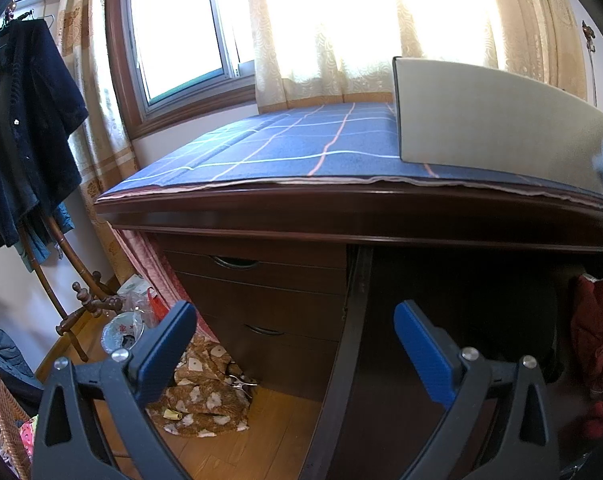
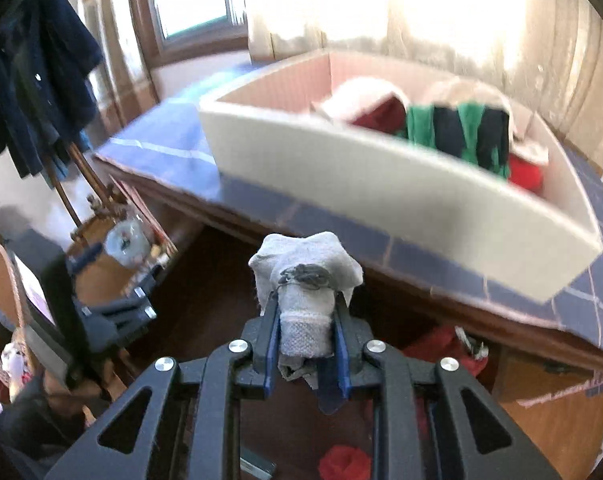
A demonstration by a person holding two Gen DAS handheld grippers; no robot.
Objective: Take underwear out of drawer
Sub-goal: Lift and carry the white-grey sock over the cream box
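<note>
Holding folded garments (image 2: 457,132): white box (image 2: 381,188)

Left wrist view sat low, just in front of table (image 1: 341,200), at about table-edge height, facing window (image 1: 181,32) across blue checked cloth (image 1: 285,140); own fingers (image 1: 165,344) framed bottom. White box (image 1: 481,120) seen side-on, near. Right wrist view sat higher, tilted down, looking over box (image 2: 361,184) rim into it; blurred. Both views shared table, box, window, dark clothes on rack (image 1: 25,120) at left. Right view also caught left gripper (image 2: 113,312) at lower left.
</note>
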